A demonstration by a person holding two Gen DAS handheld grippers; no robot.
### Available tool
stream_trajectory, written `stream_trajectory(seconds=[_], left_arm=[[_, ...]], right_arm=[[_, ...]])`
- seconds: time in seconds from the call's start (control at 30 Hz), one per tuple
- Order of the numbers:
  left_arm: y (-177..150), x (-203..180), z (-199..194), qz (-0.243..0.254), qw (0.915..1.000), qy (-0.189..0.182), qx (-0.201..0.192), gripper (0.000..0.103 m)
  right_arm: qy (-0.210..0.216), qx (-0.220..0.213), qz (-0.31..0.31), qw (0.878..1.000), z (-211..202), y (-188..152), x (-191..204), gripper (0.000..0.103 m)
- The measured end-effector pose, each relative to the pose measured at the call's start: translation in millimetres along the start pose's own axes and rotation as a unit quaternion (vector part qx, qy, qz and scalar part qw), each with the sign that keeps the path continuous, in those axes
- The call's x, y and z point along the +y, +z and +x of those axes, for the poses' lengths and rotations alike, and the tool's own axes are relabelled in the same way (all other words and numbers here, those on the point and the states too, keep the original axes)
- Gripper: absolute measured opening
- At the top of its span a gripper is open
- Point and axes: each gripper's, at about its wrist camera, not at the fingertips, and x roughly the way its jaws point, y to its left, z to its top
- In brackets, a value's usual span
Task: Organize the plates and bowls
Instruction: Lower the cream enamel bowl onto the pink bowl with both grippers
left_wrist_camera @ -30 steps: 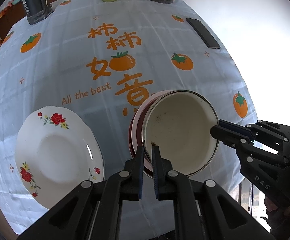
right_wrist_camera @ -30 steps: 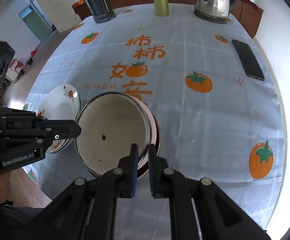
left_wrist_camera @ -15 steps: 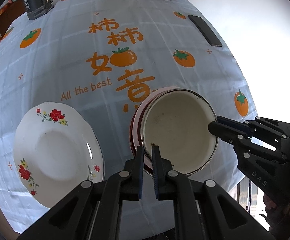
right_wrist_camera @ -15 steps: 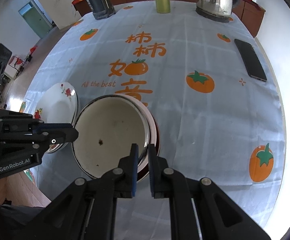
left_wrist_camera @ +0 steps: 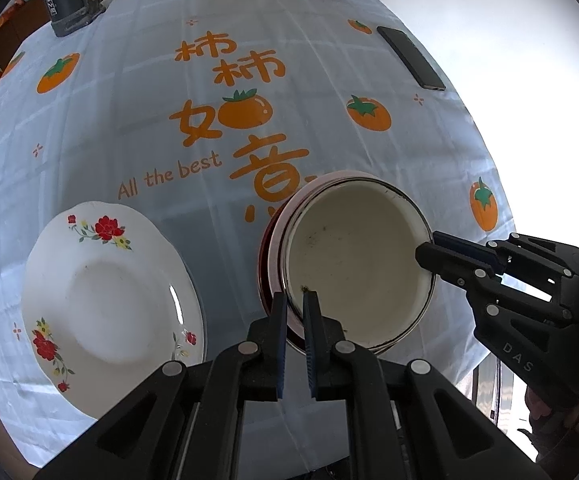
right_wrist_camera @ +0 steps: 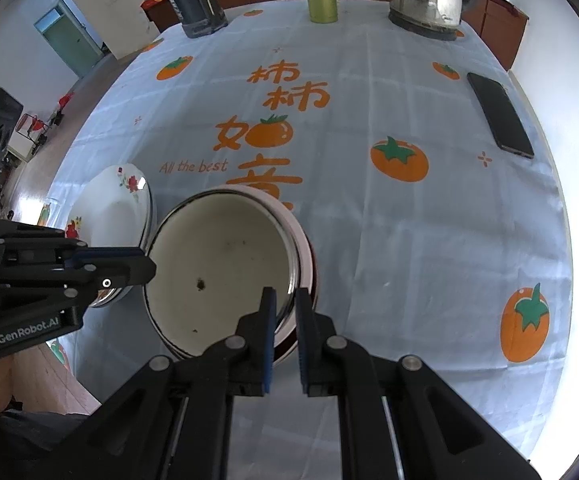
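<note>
On the left of the table sits the flower plate point(left_wrist_camera: 101, 300), flat on the cloth point(left_wrist_camera: 249, 20). Just beside it are the stacked bowls point(left_wrist_camera: 353, 264), the cream one nested in a red one. The left gripper point(left_wrist_camera: 294, 300) is pinched tight on the cream bowl's near rim, and the right gripper point(right_wrist_camera: 285, 296) is pinched on the rim across from it (both grips are thin). The bowl could slip and drop if one hand pulls harder, and it could bump the plate.
</note>
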Motion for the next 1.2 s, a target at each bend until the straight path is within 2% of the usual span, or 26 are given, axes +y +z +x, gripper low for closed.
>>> stream_trajectory(seconds=[0.27,1.2], left_arm=[[-1.1,1.2,2.9,-0.007,0.9998,-0.013,0.011,0.009],[0.8,5.3,7.3,-0.009,0.9999,-0.002,0.014,0.009]], right_arm=[[-0.001,0.010,-0.001,1.000,3.5,-1.7,-1.6,0.010],[0.008,0.011,-0.001,1.000,5.2,-2.3,0.8,0.010]])
